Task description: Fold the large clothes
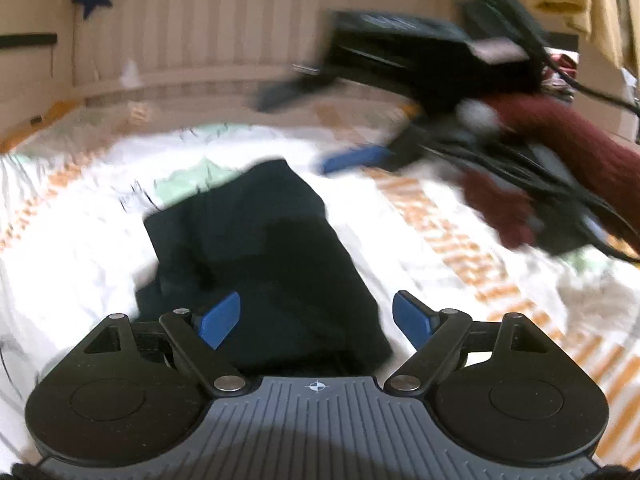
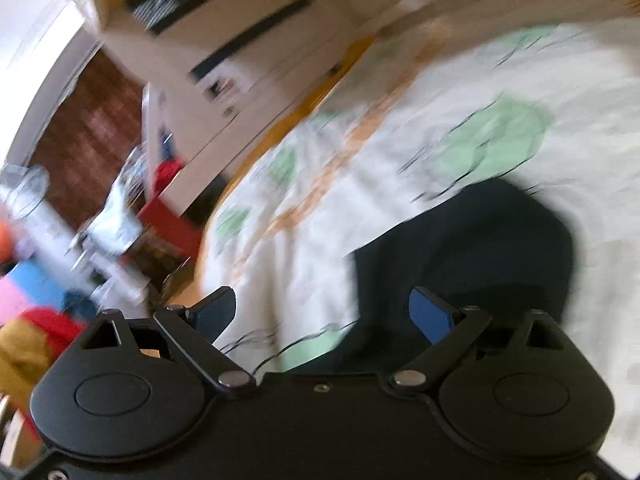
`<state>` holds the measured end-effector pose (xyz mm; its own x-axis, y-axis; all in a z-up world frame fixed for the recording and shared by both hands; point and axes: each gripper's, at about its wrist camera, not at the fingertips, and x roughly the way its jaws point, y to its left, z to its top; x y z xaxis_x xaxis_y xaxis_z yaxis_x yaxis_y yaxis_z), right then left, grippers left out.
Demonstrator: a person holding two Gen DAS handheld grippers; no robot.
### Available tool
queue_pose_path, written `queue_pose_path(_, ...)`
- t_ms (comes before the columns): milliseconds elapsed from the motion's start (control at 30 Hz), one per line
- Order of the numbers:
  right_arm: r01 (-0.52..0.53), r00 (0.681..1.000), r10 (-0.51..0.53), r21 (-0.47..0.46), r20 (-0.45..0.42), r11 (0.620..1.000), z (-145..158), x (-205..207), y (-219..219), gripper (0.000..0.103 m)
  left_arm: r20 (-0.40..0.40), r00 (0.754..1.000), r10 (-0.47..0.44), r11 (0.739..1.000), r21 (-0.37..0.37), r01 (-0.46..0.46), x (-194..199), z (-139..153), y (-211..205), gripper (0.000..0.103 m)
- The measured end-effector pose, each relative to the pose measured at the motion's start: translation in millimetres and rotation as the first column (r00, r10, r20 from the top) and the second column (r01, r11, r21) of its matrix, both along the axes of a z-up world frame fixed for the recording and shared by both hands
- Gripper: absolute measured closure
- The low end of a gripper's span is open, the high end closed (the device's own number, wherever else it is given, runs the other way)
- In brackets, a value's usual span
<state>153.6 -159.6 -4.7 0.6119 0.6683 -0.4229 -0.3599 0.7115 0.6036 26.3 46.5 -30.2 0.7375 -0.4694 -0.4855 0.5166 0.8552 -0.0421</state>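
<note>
Both hand-held grippers, the left [image 1: 318,316] and the right [image 2: 322,314], hovered with blue-padded jaws spread wide and empty above the white bed sheet with green and orange print [image 1: 460,240], where the folded dark navy garment [image 1: 264,256] lay.

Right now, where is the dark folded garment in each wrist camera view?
Left wrist view: the dark folded garment lies centre frame, running down between the open left gripper.
Right wrist view: the garment sits lower right, partly behind the open right gripper.
Shared landmark: the white bedsheet with green and orange print under it.
</note>
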Motion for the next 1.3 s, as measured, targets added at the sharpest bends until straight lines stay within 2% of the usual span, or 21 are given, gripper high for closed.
queue_pose_path(67,0.091,0.996,-0.091,0.031,-0.003,0.995,-3,-6,-22,0.008,0.024,0.999,0.033,0.999,-0.006,-0.033,16,-1,-3,0.02)
queue_pose_path(133,0.165,0.986,-0.164,0.048,-0.019,0.985,-7,-10,-41,0.008,0.015,0.998,0.064,0.998,-0.012,-0.064,37,-6,-5,0.02)
queue_pose_path(233,0.229,0.973,-0.226,0.039,-0.054,0.973,-20,-8,-49,0.008,-0.062,0.994,0.089,0.996,-0.012,-0.09,69,-25,-7,0.02)
queue_pose_path(300,0.244,0.968,-0.242,0.022,-0.067,0.97,-28,-8,-49,0.008,-0.156,0.98,0.123,0.992,-0.008,-0.126,89,-44,-2,0.02)
queue_pose_path(367,0.251,0.966,-0.252,-0.029,-0.057,0.968,-32,-9,-45,0.008,-0.249,0.954,0.17,0.978,-0.079,-0.194,99,-63,19,0.019)
queue_pose_path(433,0.252,0.966,-0.255,-0.087,-0.031,0.964,-33,-8,-40,0.008,-0.289,0.942,0.173,0.965,-0.144,-0.221,100,-72,36,0.023)
queue_pose_path(500,0.256,0.966,-0.258,-0.163,0.009,0.953,-31,-8,-34,0.008,-0.267,0.946,0.185,0.966,-0.129,-0.225,95,-73,41,0.025)
queue_pose_path(600,0.27,0.963,-0.256,-0.301,0.088,0.915,-30,4,-15,0.008,-0.23,0.955,0.187,0.973,-0.09,-0.213,88,-73,35,0.025)
queue_pose_path(733,0.307,0.952,-0.276,-0.381,0.134,0.872,-39,32,3,0.009,-0.232,0.956,0.181,0.974,-0.091,-0.207,91,-72,34,0.025)
queue_pose_path(867,0.336,0.939,-0.335,-0.423,0.078,0.842,-60,73,5,0.009,-0.229,0.957,0.177,0.975,-0.089,-0.202,92,-74,37,0.025)
queue_pose_path(933,0.325,0.936,-0.352,-0.428,0.018,0.843,-76,94,5,0.008,-0.22,0.959,0.18,0.976,-0.077,-0.201,90,-75,37,0.025)
queue_pose_path(1000,0.313,0.928,-0.371,-0.447,-0.045,0.838,-91,107,6,0.001,-0.215,0.959,0.185,0.977,-0.068,-0.204,90,-76,35,0.025)
queue_pose_path(1033,0.304,0.922,-0.379,-0.459,-0.078,0.835,-99,112,7,0.002,-0.213,0.958,0.19,0.976,-0.062,-0.207,90,-76,35,0.025)
queue_pose_path(1167,0.299,0.907,-0.388,-0.402,-0.161,0.865,-121,117,0,0.002,-0.203,0.959,0.199,0.976,-0.044,-0.212,91,-77,32,0.025)
queue_pose_path(1300,0.304,0.914,-0.378,-0.372,-0.144,0.877,-120,108,-4,0.001,-0.2,0.959,0.199,0.977,-0.029,-0.209,90,-75,30,0.025)
